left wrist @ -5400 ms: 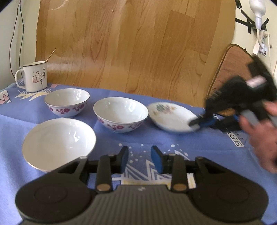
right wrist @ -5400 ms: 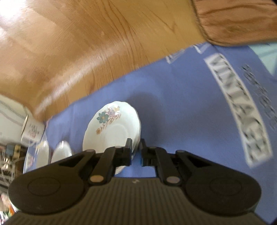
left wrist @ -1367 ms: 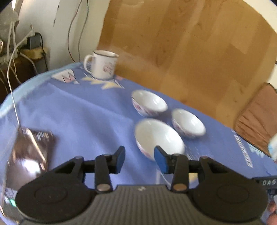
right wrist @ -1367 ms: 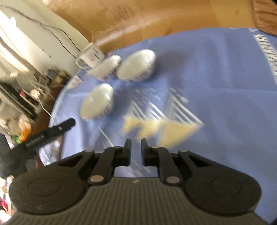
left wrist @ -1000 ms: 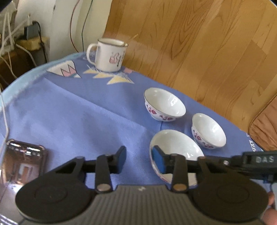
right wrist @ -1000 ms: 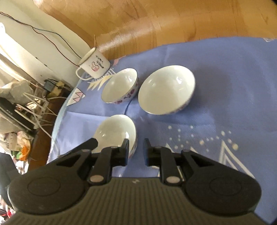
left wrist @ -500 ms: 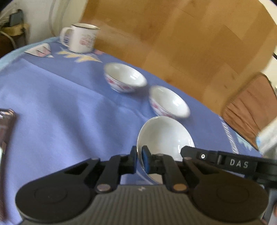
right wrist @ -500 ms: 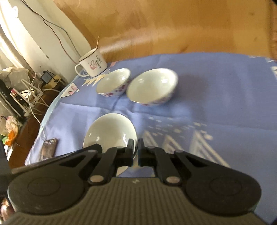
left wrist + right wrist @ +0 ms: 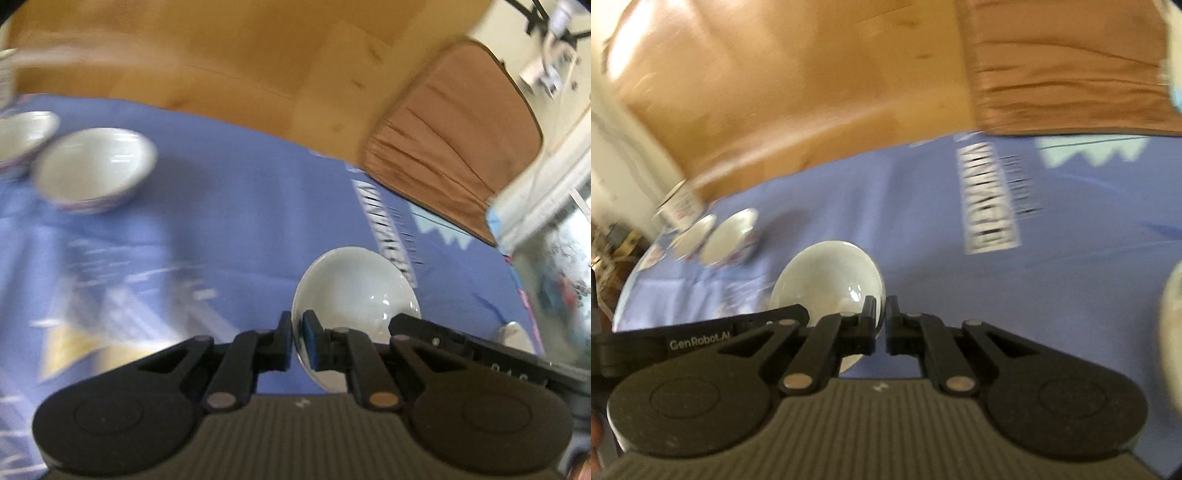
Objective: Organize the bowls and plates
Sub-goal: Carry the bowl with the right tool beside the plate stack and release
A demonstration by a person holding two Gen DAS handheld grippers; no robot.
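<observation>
Both grippers are on the same plain white bowl [image 9: 354, 284] here. The left gripper [image 9: 297, 332] has its jaws pinched tight on the bowl's left rim, and the right gripper [image 9: 881, 319] is clamped just as tight on the opposite rim, so the bowl sits between the 2 tools above the blue tablecloth [image 9: 229, 206]. Over at the far left, 2 flower-trimmed bowls [image 9: 92, 168] sit side by side on the cloth, well apart from the held one, with a white mug [image 9: 677, 206] just beyond them. The whole scene is smeared with blur. A pale rounded object [image 9: 1172, 314] shows at the right edge of the right wrist view, too blurred to identify
</observation>
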